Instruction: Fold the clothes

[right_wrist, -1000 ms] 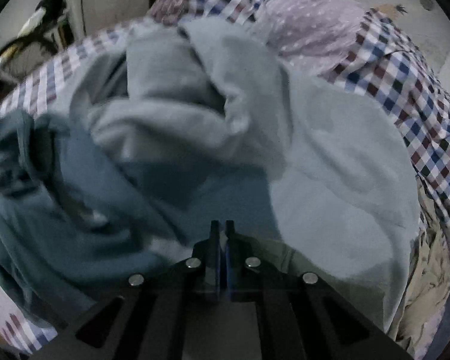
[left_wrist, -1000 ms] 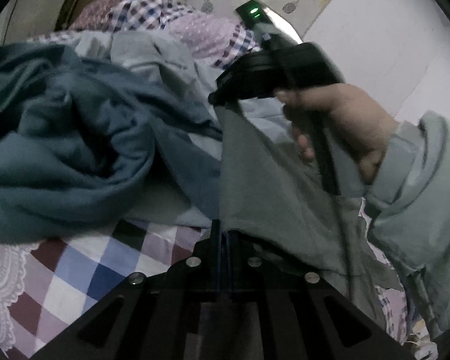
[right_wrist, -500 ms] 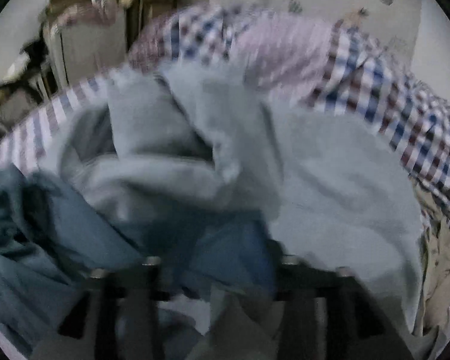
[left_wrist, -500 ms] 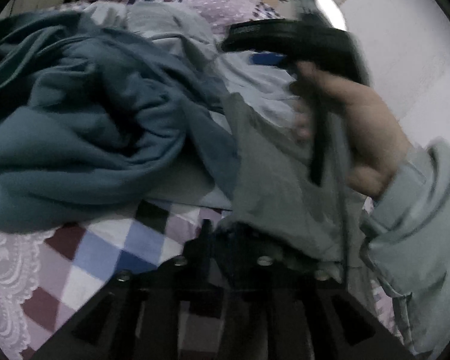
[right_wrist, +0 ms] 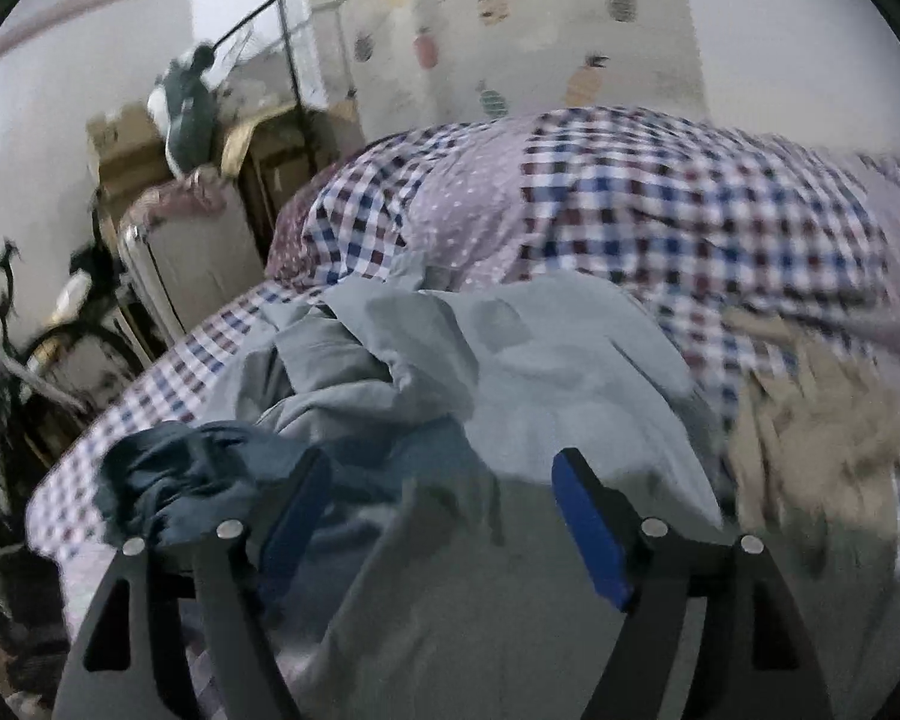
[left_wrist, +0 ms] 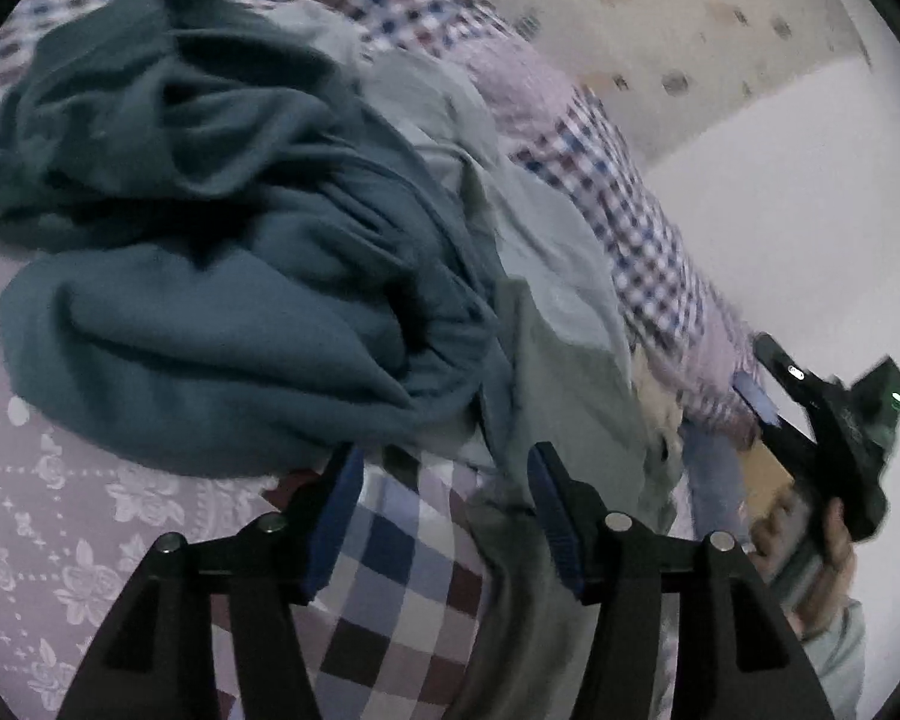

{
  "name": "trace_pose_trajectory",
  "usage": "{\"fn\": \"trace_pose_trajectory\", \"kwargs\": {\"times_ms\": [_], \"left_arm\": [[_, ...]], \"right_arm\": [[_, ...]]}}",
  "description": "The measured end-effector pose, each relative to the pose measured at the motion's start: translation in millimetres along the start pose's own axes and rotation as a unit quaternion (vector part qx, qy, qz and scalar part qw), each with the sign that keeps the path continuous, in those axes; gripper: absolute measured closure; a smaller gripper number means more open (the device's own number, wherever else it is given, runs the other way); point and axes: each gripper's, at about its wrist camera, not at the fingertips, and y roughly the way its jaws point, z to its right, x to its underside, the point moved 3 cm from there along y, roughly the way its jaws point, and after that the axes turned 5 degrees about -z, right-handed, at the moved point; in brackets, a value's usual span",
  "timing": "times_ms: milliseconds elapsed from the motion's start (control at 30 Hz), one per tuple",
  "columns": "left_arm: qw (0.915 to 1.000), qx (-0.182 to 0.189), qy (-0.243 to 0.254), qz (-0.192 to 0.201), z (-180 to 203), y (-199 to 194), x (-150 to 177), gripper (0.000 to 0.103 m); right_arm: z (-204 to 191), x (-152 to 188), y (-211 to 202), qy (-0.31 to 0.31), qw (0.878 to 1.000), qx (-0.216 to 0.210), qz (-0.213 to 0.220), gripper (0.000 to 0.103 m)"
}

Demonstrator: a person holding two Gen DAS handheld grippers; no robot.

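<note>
Left wrist view first: the left hand-held gripper [left_wrist: 444, 516] has just been opening and its jaws now stand apart. A fold of the grey-green garment [left_wrist: 570, 396] lies between them, running under the right-hand pad, but nothing is pinched. Just ahead and to its left sits the heaped teal garment [left_wrist: 210, 300], soft, thick and deeply creased, on the bed [left_wrist: 78, 540] with its lilac floral sheet and a checked patch right under the jaws. My worry: that loose grey-green fold is thin and floppy, so it could slide or bunch up and lose whatever crease it had. Far off to the right, a hand [left_wrist: 822, 546] carries the right hand-held gripper [left_wrist: 834, 420], though I can't read its jaws from here.

Right wrist view: the right hand-held gripper [right_wrist: 444, 516] has been opening too, jaws wide, clamping nothing, with grey-green cloth below them. Ahead lies a crumpled pale blue shirt [right_wrist: 480, 360], smooth and lightweight, and beyond it a checked quilt [right_wrist: 660, 198]. To the right is a beige rumpled piece [right_wrist: 810, 420]. Everything overlaps, so the next grab could easily catch two layers.
</note>
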Motion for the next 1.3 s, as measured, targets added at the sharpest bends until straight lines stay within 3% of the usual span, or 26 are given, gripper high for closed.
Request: {"fn": "trace_pose_trajectory", "kwargs": {"times_ms": [133, 300, 400, 600, 733, 900, 1033, 1167, 1200, 1300], "left_arm": [[0.9981, -0.022, 0.042, -0.038, 9, 13, 16, 0.043], [0.9967, -0.032, 0.061, -0.042, 8, -8, 37, 0.043], [0.9963, -0.026, 0.075, -0.033, 6, -22, 43, 0.043], [0.9978, -0.001, 0.067, -0.004, -10, -56, 71, 0.043], [0.9986, 0.012, 0.05, 0.012, -21, -80, 101, 0.043], [0.9979, 0.014, 0.048, 0.041, -23, -105, 133, 0.043], [0.9971, -0.003, 0.061, 0.045, -18, -118, 152, 0.043], [0.9966, -0.008, 0.072, 0.038, -11, -122, 164, 0.043], [0.9966, -0.006, 0.073, 0.038, -9, -123, 168, 0.043], [0.9961, -0.004, 0.08, 0.038, -1, -123, 176, 0.043]], "right_arm": [[18, 55, -61, 0.044, 0.999, -0.013, 0.009, 0.023], [16, 129, -122, 0.067, 0.997, -0.022, 0.014, 0.023], [5, 177, -150, 0.066, 0.997, -0.031, 0.012, 0.022], [-26, 267, -186, 0.007, 1.0, -0.014, -0.026, 0.023], [-12, 321, -217, 0.012, 0.999, 0.004, -0.047, 0.023], [48, 361, -262, 0.064, 0.994, 0.06, -0.059, 0.023], [107, 385, -297, 0.139, 0.982, 0.114, -0.066, 0.023], [121, 405, -310, 0.153, 0.977, 0.118, -0.09, 0.023], [122, 411, -308, 0.149, 0.976, 0.115, -0.108, 0.024], [123, 422, -301, 0.137, 0.974, 0.111, -0.141, 0.041]]}}
